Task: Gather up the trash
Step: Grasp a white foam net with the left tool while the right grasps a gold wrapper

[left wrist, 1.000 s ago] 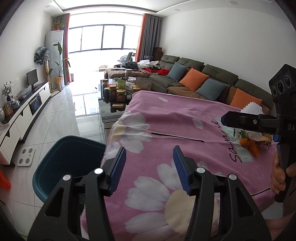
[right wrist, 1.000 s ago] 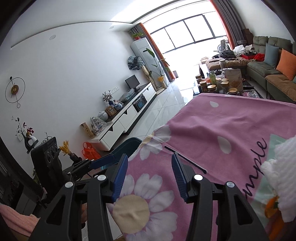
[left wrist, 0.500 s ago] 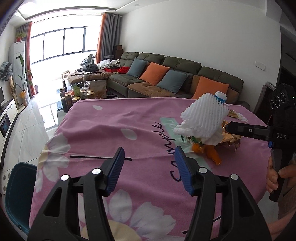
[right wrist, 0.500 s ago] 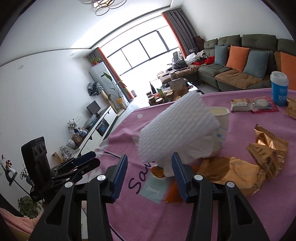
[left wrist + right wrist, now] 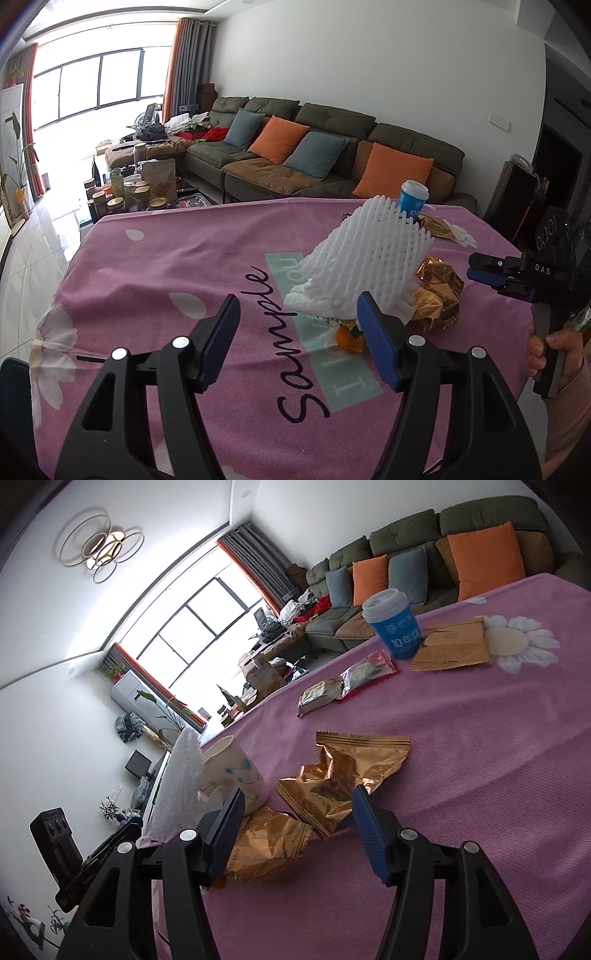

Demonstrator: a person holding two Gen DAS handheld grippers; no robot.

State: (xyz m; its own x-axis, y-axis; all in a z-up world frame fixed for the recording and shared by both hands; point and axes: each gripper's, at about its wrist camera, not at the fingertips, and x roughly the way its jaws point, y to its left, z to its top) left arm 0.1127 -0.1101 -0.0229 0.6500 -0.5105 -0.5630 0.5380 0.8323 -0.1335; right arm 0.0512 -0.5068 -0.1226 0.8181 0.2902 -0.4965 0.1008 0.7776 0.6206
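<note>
Trash lies on a pink flowered tablecloth (image 5: 155, 266). A white foam fruit net (image 5: 365, 258) leans over a white paper cup (image 5: 236, 771), with orange peel (image 5: 347, 338) at its foot. Crumpled gold wrappers (image 5: 332, 775) lie beside it, one more (image 5: 269, 845) nearer me. My left gripper (image 5: 295, 339) is open and empty, just short of the foam net. My right gripper (image 5: 295, 827) is open and empty, low over the gold wrappers; it also shows in the left wrist view (image 5: 495, 273).
A blue lidded cup (image 5: 393, 627), a flat gold packet (image 5: 450, 646) and two snack packets (image 5: 347, 686) lie farther across the table. A dark teal bin edge (image 5: 14, 373) shows at the table's left. A green sofa (image 5: 332, 155) stands behind.
Both grippers swung from the bin side of the table to the trash pile. The left now faces the foam net, the right has dropped close to the gold wrappers. Both stayed open.
</note>
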